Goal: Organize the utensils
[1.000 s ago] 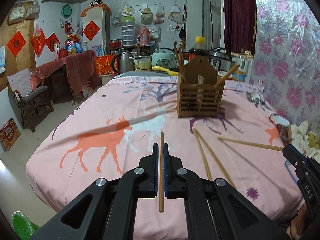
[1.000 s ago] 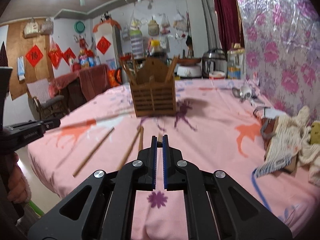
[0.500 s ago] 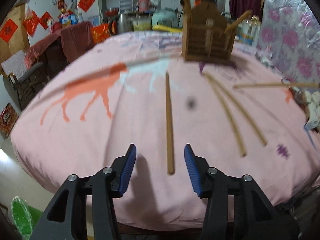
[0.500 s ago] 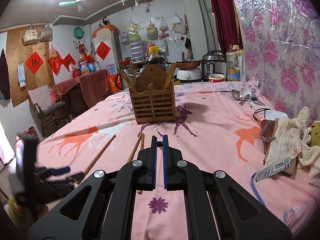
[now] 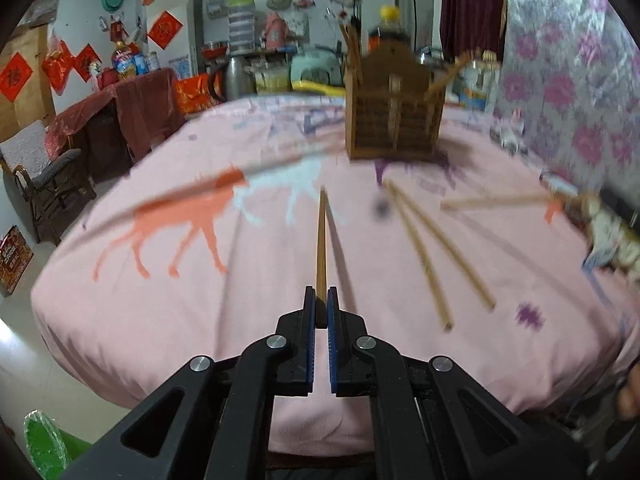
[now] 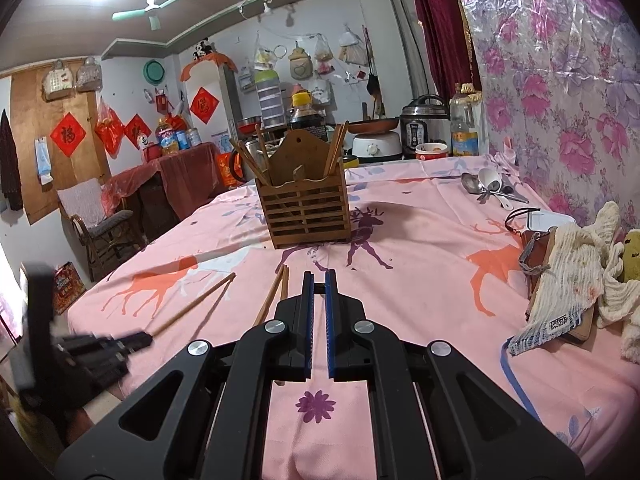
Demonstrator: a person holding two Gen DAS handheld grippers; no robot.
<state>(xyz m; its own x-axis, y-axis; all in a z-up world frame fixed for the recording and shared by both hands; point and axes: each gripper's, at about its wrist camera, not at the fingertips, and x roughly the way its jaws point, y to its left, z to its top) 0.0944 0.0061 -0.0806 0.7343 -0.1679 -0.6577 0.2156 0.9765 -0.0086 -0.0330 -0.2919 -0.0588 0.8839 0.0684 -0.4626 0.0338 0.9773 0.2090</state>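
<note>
Your left gripper (image 5: 320, 300) has just snapped its jaws together on the near end of 1 wooden chopstick (image 5: 321, 236); the blue pads pinch it and the stick runs straight out toward the far side, its tip over the white deer print. Your right gripper (image 6: 319, 286) is fully closed. A short dark piece sits between its tips, and you cannot tell from this view whether it is gripping anything.

Free room: the pink deer-print tablecloth (image 5: 200, 312) is bare on the left and near side, rounding off at the near edge, which lies just under both grippers. To the right the cloth ends at a wall covered in floral plastic sheet (image 6: 560, 80).

Task items: a slatted wooden utensil holder (image 6: 306, 216), box-shaped with a peaked back panel, stands upright at the far centre and already carries several chopsticks leaning outward. 2 loose chopsticks (image 5: 436, 256) lie on the cloth right of the held one, fanning toward you; 1 more (image 5: 496, 200) lies crosswise further right. Metal and white spoons (image 6: 490, 188) rest in a heap at the far right, near the wall.

At the near right, a knitted cream cloth (image 6: 572, 276) lies over a brown pouch (image 6: 536, 256), well apart from the sticks. The left-wrist view is motion-blurred.
</note>
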